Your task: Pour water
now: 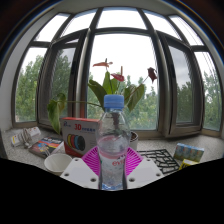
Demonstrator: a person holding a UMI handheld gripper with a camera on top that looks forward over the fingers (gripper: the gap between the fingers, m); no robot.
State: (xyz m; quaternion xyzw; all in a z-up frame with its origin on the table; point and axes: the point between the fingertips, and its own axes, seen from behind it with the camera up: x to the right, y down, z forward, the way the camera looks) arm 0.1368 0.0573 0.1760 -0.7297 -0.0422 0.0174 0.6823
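Two white fingers of my gripper reach forward, and the clear plastic water bottle with a blue cap stands upright between their pink pads. My jaws are closed onto the bottle's lower body, one pad pressing each side. Beyond the bottle, a potted plant with broad green leaves and dark red flowers stands at the far edge of the white windowsill counter, before the curved bay window. A red and white carton sits just beside the bottle toward the counter's left part, with a small white bowl nearer to me. A dark patterned mat lies on the counter's right part.
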